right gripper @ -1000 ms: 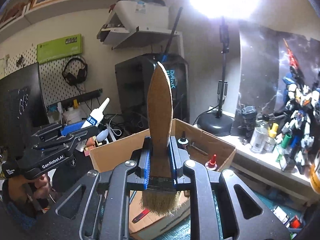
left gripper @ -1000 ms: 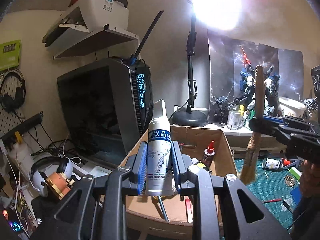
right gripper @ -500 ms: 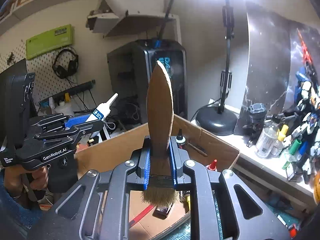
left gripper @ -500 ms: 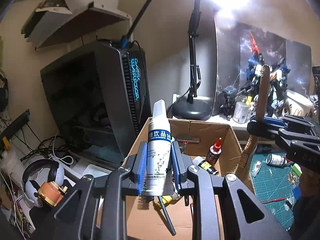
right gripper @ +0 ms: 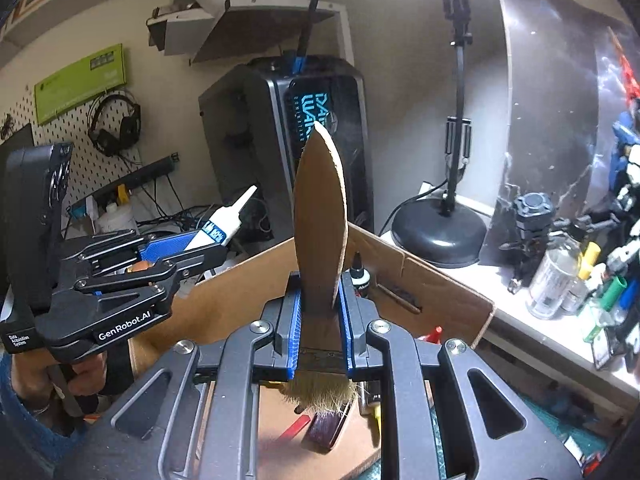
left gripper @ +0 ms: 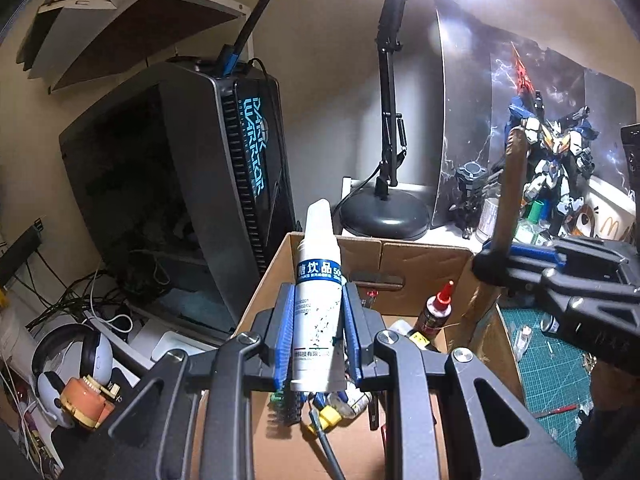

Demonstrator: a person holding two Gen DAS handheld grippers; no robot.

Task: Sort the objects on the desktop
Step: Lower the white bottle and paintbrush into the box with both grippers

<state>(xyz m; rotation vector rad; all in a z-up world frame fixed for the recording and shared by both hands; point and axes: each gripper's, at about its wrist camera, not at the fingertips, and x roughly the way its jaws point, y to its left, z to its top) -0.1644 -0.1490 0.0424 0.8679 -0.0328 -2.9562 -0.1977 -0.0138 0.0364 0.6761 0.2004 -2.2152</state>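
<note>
My left gripper [left gripper: 318, 334] is shut on a white glue tube [left gripper: 319, 300] with a blue label, nozzle up, held above the open cardboard box [left gripper: 420, 250]. My right gripper [right gripper: 320, 330] is shut on a wooden-handled paintbrush [right gripper: 320, 220], handle up and bristles down, over the same box [right gripper: 440, 280]. In the left wrist view the right gripper [left gripper: 516, 264] with the brush [left gripper: 510, 192] stands at the box's right wall. In the right wrist view the left gripper [right gripper: 188, 250] with the tube [right gripper: 224, 226] stands at the left.
The box holds a red-capped bottle [left gripper: 436, 310], tools and small items. A black PC tower [left gripper: 180, 184] stands behind it, a lamp base [left gripper: 384, 216] and model robot [left gripper: 552, 160] at the back right. A green cutting mat [left gripper: 560, 360] lies right; headphones [left gripper: 68, 364] lie left.
Both grippers have moved forward and lower over the box, each still holding its object. The box and PC tower loom larger in both views.
</note>
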